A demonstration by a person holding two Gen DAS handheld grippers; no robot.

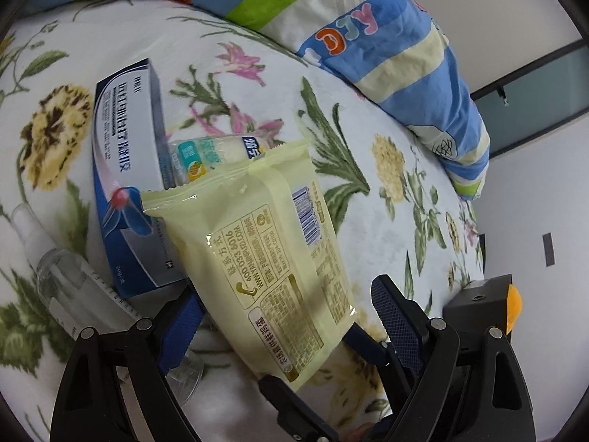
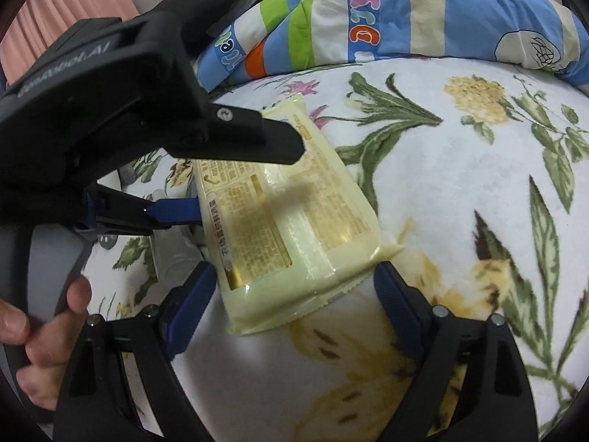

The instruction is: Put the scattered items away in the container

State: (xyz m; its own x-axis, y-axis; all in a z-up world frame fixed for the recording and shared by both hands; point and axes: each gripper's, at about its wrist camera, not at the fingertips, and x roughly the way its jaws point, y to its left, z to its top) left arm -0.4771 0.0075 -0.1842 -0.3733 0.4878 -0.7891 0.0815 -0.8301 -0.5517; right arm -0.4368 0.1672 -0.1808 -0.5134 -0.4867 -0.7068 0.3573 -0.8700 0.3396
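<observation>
My left gripper (image 1: 285, 300) had its fingers spread either side of the yellow packet (image 1: 272, 258) on the floral bed (image 1: 386, 213); my right gripper (image 2: 294, 287) straddled its end, fingers apart.

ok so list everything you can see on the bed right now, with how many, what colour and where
yellow snack packet: one, pale yellow, between both grippers' fingers, leaning on the box
box: one, blue and white, left of the packet
small bottle: one, white with teal label, behind the packet
clear spray bottle: one, transparent, far left, lying down
floral blanket: one, white with yellow flowers, under everything
striped quilt: one, blue, green and cream, at the back
left hand-held gripper: one, black with blue pads, open around the packet
right hand-held gripper: one, same colours, open at the packet's near end
person's hand: one, on the left gripper's handle
</observation>
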